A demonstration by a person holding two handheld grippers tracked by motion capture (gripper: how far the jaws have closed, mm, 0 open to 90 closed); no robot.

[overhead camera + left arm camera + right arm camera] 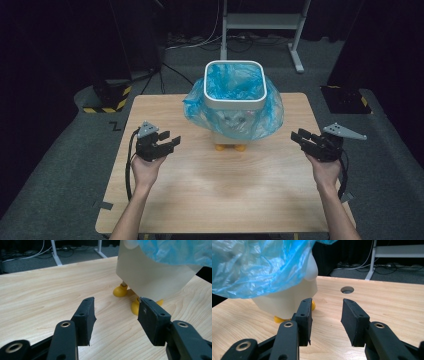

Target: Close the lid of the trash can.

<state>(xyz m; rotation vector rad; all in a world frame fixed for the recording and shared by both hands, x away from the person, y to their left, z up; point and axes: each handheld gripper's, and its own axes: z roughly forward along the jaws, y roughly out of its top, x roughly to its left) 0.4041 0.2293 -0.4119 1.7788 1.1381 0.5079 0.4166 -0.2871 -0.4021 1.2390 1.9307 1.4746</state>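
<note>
A white square bin (233, 92) on yellow feet (223, 147) stands at the middle back of the wooden table (210, 185). A blue plastic bag (267, 115) lines it and hangs over its rim. My left gripper (172, 140) hovers left of the bin, jaws open and empty, pointing toward the bin (150, 275) and its yellow feet (120, 291). My right gripper (298, 137) hovers right of the bin, also open and empty. In the right gripper view the blue bag (257, 267) drapes over the white bin (287, 298) ahead of my right gripper (326, 305). My left gripper (116, 308) holds nothing.
A round cable hole (347, 289) sits in the tabletop beyond the right gripper. A white metal stand (260, 25) and cables lie on the floor behind the table. Black-and-yellow striped bases (107, 100) stand at the back left.
</note>
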